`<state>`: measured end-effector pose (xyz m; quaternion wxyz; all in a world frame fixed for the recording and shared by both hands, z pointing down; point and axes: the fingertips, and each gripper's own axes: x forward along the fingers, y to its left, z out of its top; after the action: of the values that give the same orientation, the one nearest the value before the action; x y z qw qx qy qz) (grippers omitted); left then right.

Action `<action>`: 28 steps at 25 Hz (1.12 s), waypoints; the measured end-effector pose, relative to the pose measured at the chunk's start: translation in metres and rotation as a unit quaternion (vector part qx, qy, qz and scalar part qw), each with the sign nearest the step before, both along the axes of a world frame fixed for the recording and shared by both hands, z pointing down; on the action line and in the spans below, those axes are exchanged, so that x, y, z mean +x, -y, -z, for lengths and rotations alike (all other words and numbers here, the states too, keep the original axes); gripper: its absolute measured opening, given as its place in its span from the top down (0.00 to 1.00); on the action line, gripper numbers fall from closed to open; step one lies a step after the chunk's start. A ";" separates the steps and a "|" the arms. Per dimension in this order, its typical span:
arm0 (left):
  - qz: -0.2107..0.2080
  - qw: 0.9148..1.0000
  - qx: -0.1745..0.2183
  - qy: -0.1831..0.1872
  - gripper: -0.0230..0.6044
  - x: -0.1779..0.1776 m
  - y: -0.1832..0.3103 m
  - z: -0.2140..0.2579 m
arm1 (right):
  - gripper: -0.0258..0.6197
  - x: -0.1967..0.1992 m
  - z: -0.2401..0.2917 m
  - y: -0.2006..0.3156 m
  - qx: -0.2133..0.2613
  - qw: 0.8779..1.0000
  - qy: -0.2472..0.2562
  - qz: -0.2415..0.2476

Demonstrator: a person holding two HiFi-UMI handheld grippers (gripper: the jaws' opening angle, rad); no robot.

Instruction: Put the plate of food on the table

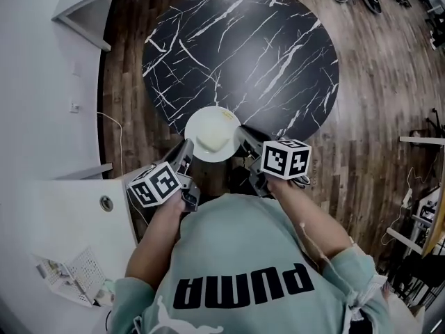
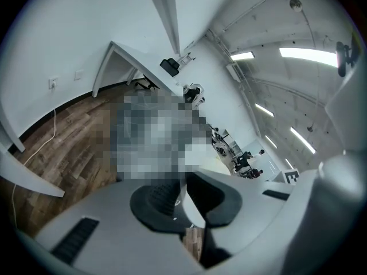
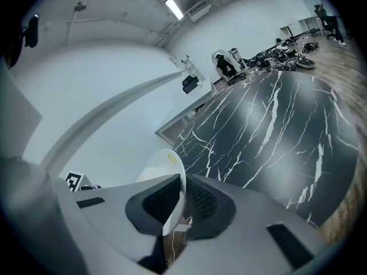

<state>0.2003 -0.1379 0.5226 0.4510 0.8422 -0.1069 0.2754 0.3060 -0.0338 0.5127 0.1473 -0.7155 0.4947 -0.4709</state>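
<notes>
- Recorded nearest the lens a teal sweatshirt [image 1: 243, 256], with both forearms reaching forward from it.
- Found the left gripper [image 1: 186, 148] clamped on the left rim of the plate [image 1: 208, 120]; confirmed in the left gripper view, jaws closed on the thin white edge of the plate [image 2: 194, 208].
- Found the right gripper [image 1: 243, 134] pinched likewise on the opposite rim, jaws pressed against both faces of the plate [image 3: 166, 168].
- Judged the two-sided hold as meant to keep the plate level and stop the pale food [image 1: 213, 139] from sliding.
- Located the plate at the near edge of the black marbled desk [image 1: 278, 54], partly over the wooden floor [image 1: 139, 138]; could not tell whether resting on the surface or clear of it.
- Assessed the placing as not yet done: judged a carry further inward necessary before any release.
</notes>
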 end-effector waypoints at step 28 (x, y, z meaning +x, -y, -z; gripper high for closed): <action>-0.137 0.988 0.024 0.065 0.89 0.204 -0.083 -0.079 | 0.90 0.174 -0.081 -0.103 -0.053 0.991 0.039 -0.114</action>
<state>0.4041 -0.0548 0.6018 0.3810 0.8395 -0.0259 0.3866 0.4805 0.0697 0.5938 0.1812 -0.7552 0.3776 -0.5043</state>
